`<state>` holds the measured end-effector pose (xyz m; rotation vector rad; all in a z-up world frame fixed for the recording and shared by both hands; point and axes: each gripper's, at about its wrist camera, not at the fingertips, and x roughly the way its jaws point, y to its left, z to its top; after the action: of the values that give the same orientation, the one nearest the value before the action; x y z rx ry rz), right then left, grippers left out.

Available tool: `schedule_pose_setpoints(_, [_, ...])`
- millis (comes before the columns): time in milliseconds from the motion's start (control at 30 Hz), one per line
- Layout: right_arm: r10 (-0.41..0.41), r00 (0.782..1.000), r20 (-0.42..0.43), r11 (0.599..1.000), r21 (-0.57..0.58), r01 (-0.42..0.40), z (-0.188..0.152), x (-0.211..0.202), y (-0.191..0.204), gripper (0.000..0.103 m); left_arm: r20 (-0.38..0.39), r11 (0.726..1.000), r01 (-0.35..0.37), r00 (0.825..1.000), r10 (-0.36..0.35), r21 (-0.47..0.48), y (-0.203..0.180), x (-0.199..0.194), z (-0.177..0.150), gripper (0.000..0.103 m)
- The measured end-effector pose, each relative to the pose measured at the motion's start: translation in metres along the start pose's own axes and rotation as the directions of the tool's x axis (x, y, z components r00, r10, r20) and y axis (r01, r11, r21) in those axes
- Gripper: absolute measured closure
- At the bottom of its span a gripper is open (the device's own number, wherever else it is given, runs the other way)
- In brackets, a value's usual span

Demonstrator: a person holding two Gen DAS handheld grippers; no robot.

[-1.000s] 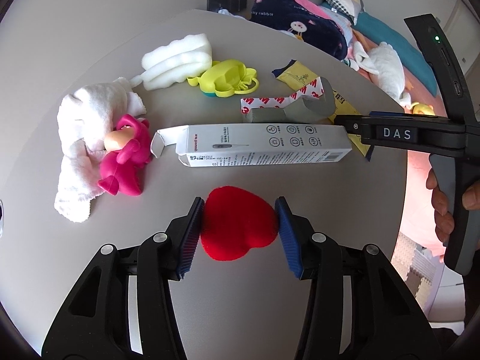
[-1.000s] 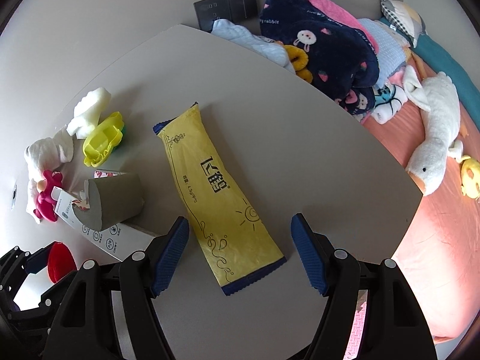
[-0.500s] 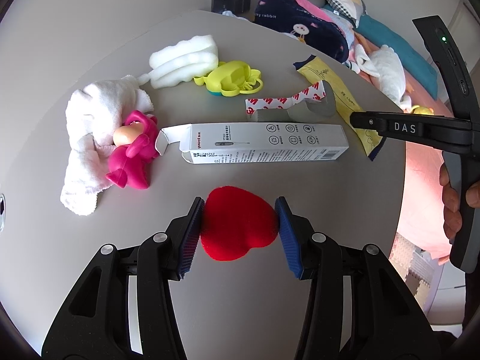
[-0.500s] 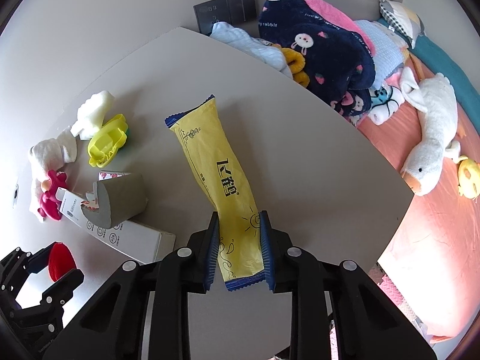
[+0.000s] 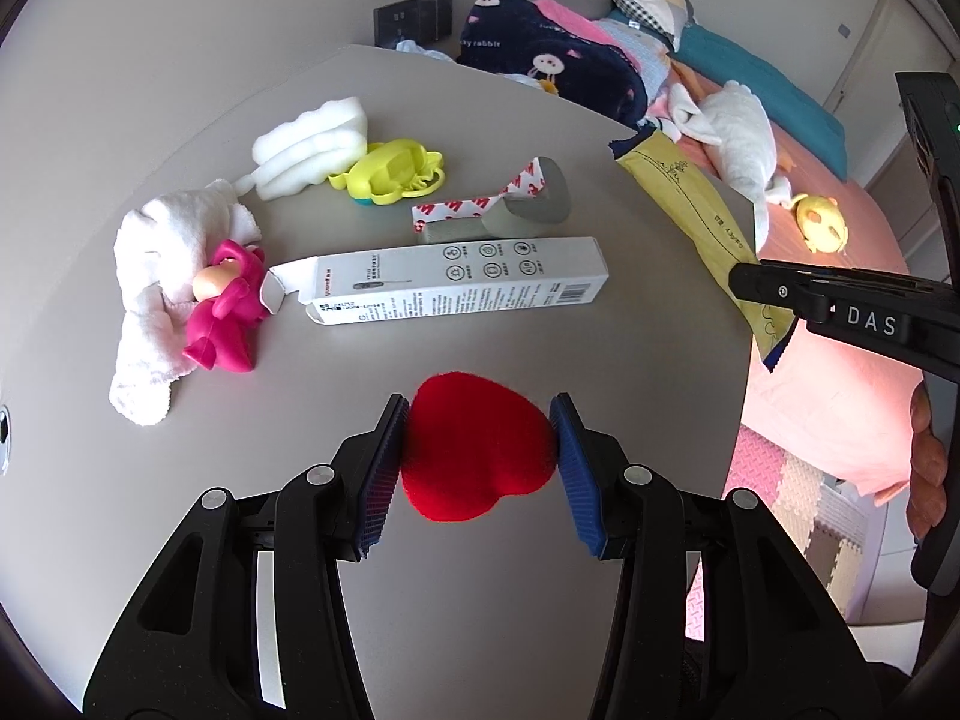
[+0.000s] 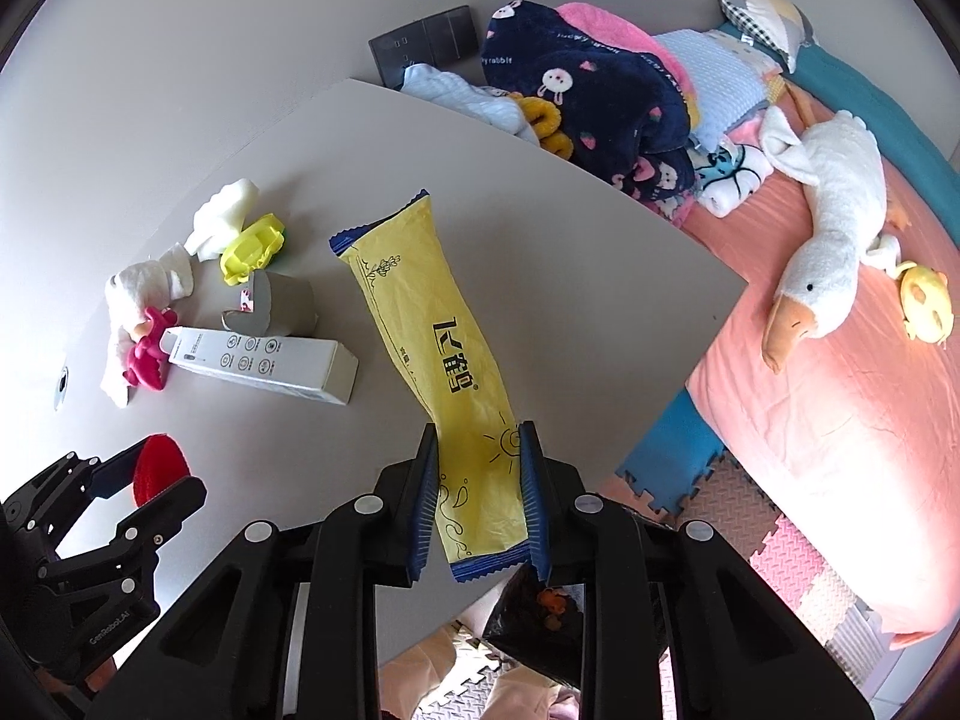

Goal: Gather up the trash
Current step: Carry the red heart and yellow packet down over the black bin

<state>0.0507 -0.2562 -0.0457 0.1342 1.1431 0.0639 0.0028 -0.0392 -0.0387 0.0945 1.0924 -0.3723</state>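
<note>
My right gripper (image 6: 477,495) is shut on the near end of a long yellow wrapper (image 6: 429,336) and holds it lifted over the table's right edge; the wrapper also shows in the left wrist view (image 5: 690,210). My left gripper (image 5: 477,459) is shut on a red heart-shaped plush (image 5: 477,456) just above the grey table (image 5: 180,120). A long white carton (image 5: 456,288) with an open flap lies on the table beyond the heart. A grey tape roll (image 5: 516,210) with a red-and-white strip lies behind the carton.
A pink doll (image 5: 225,315) on a white cloth (image 5: 162,264), white foam (image 5: 312,150) and a yellow toy (image 5: 393,171) lie at the table's left. A black bag (image 6: 540,624) sits on the floor below my right gripper. A bed with blankets and a plush goose (image 6: 828,252) stands right.
My right gripper closed on the yellow wrapper, lifted it and carried it back toward the table's right edge. My left gripper keeps its hold on the red heart.
</note>
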Motion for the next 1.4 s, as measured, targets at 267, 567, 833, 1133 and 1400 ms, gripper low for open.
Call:
schedule_pose_setpoints(267, [-0.003, 1.000, 0.028, 0.997, 0.073, 0.000, -0.034, -0.032, -0.029, 0.076, 0.003, 0.998, 0.027, 1.000, -0.027, 0.056, -0.030, -0.005, -0.006, 0.055])
schedule_pose_setpoints(567, [-0.017, 0.999, 0.037, 0.989, 0.145, 0.011, -0.078, -0.062, -0.070, 0.076, -0.017, 0.988, 0.068, 0.998, -0.066, 0.138, -0.080, -0.004, -0.017, 0.055])
schedule_pose_setpoints(833, [-0.040, 0.999, 0.034, 0.976, 0.214, 0.032, -0.114, -0.081, -0.110, 0.076, -0.045, 0.973, 0.107, 0.994, -0.100, 0.205, -0.129, -0.001, -0.026, 0.055])
schedule_pose_setpoints(1133, [-0.077, 0.997, 0.015, 0.956, 0.285, 0.069, -0.153, -0.098, -0.152, 0.076, -0.085, 0.949, 0.150, 0.988, -0.132, 0.277, -0.181, 0.006, -0.040, 0.055])
schedule_pose_setpoints(1400, [-0.101, 0.995, 0.009, 0.940, 0.329, 0.092, -0.179, -0.110, -0.180, 0.076, -0.110, 0.929, 0.170, 0.984, -0.141, 0.329, -0.213, 0.010, -0.047, 0.055])
